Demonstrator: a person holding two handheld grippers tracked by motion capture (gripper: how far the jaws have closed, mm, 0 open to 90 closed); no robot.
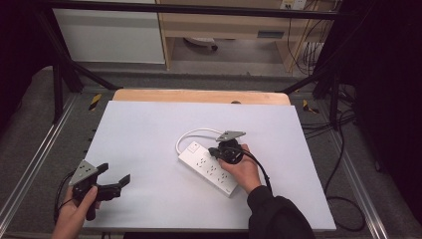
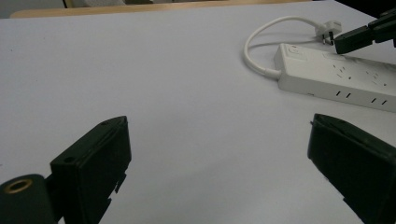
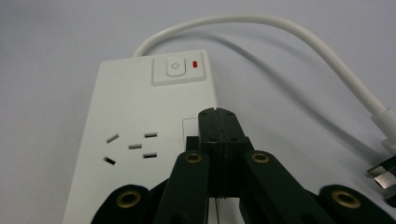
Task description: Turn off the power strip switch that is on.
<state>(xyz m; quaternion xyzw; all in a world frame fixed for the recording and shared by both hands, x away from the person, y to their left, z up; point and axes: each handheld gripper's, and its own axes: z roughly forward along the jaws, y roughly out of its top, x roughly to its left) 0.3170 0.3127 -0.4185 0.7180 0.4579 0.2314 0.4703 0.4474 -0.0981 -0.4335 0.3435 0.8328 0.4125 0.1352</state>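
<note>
My right gripper is clenched empty, tips over the power strip mid-table, switch at 12 o'clock. Left gripper released, idle at 8. Strip looks rigid, light and slick, so I'd clamp its long edges; cable is floppy.

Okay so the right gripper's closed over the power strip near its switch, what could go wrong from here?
The right gripper, jaws shut, hangs just short of the switch on the power strip; a push could miss it and land on the casing. Nothing steadies the strip, since the left gripper is open and well off to the side, so it might slide on the smooth table.
</note>
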